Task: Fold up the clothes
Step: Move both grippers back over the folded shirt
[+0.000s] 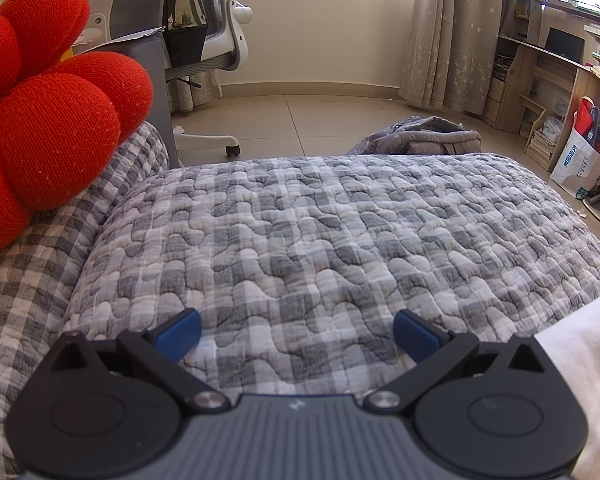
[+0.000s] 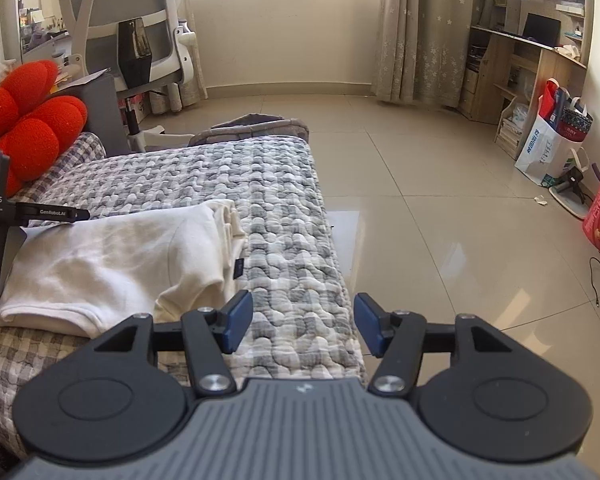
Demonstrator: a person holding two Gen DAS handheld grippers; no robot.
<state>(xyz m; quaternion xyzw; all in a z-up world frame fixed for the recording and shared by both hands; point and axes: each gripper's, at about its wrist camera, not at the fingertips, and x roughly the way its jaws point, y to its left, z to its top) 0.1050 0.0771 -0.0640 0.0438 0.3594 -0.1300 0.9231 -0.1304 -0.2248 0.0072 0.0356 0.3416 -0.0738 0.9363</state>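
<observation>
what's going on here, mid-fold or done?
Looks done or between steps. A cream garment lies folded on the checked quilt, beside the red cushion. The right gripper sits just beside it, jaws open and empty. The left gripper hovers over bare quilt, jaws wide, holding nothing.

Grey checked quilted bed [image 2: 284, 240], folded cream garment [image 2: 112, 264] lying on it, red cushion [image 2: 28, 136] beside

The left gripper [image 1: 296, 334] fills the lower part of its own view, its blue-padded fingers [image 1: 178, 332] spread wide, nothing between them. The right gripper [image 2: 303, 326] sits low in its own view, tilted downward, jaws apart and empty. The left gripper's black body shows at that view's left edge
</observation>
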